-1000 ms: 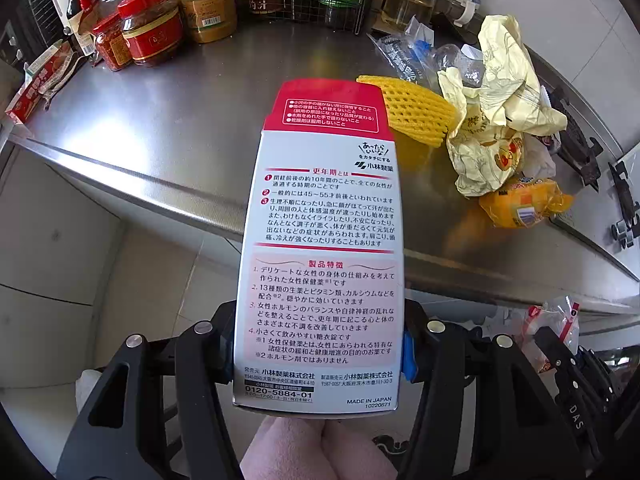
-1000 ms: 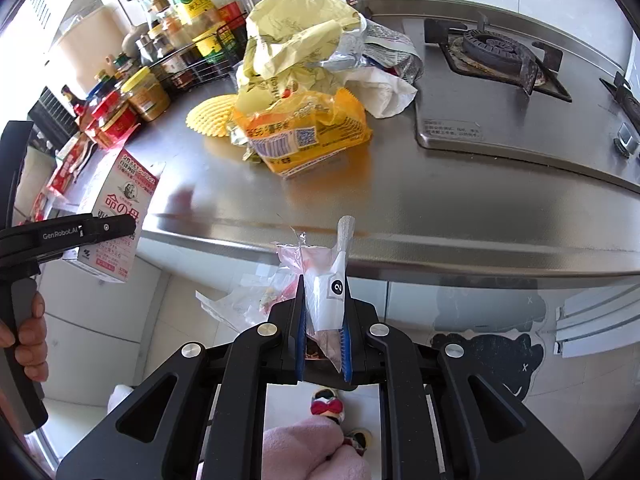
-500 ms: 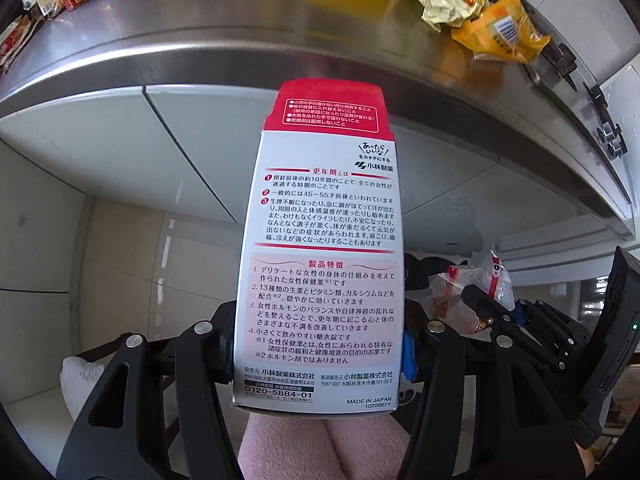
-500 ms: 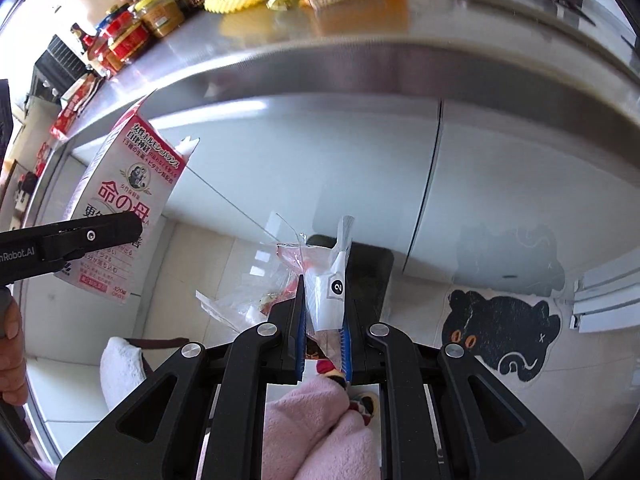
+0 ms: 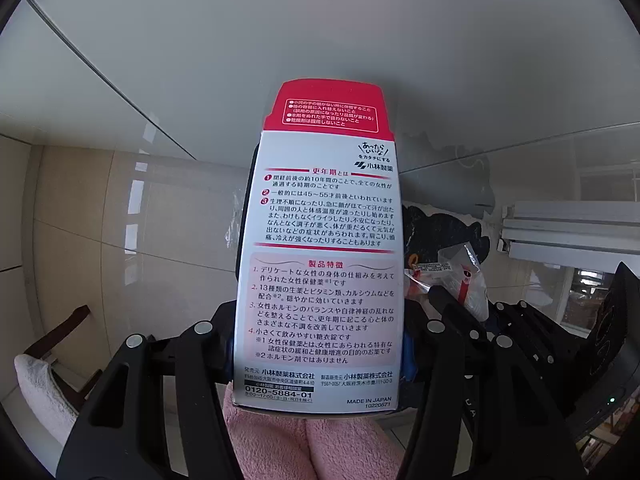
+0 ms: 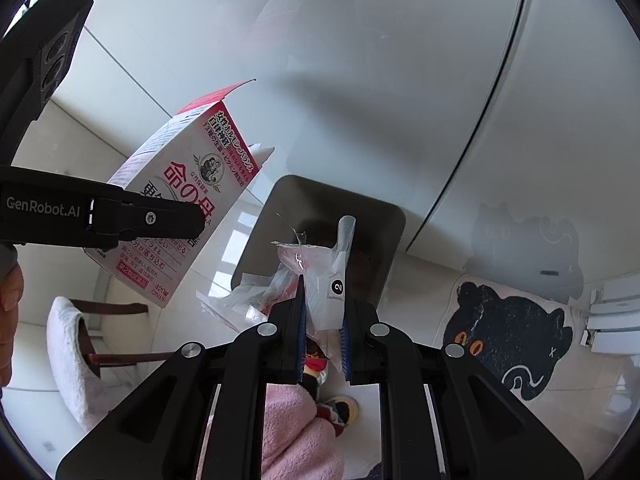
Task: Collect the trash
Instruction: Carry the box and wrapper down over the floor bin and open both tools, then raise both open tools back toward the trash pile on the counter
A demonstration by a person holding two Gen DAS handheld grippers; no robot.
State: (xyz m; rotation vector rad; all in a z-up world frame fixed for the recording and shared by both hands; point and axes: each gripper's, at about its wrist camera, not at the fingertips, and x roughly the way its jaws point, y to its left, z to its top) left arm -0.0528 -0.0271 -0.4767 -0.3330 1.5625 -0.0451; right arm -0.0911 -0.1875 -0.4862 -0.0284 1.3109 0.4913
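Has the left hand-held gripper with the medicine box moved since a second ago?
Yes. The left hand-held gripper, shut on the medicine box, has dropped: the steel counter behind it earlier is gone, leaving cabinet doors and floor tiles.

My left gripper [image 5: 320, 360] is matte black plastic, its linked arms pinned with round silver screws, and a strip of blue padding [image 5: 407, 354] lines one finger. My right gripper [image 6: 323, 332] has the same black build, with silver pivots and blue pads [image 6: 299, 332] on the inner faces. From the right camera, the left tool's side reads "GenRobot.AI" [image 6: 43, 207] in white letters. I'm wearing fuzzy pink trousers [image 5: 312, 450] and colourful slippers [image 6: 340, 408].
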